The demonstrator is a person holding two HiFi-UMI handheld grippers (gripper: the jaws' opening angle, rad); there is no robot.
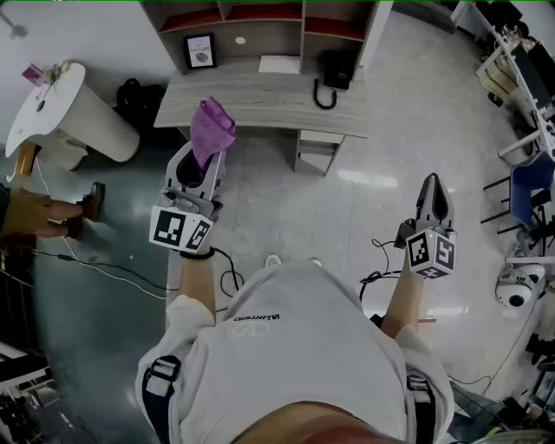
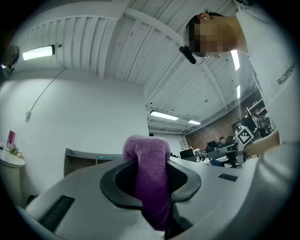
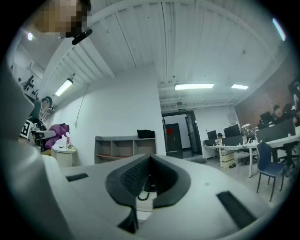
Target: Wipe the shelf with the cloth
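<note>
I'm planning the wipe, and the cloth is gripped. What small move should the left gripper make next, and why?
Probably carry the left gripper forward over the desk towards the shelf. Its jaws are shut on the purple cloth, which is held in the air, well short of the shelf. The right gripper is shut and empty, so it need not act.

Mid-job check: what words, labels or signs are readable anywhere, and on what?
"VALENTINO", upside down, seems to read on the shirt.
Frame in the shelf: print too small to read.
Green sign over the door: too small to read.
</note>
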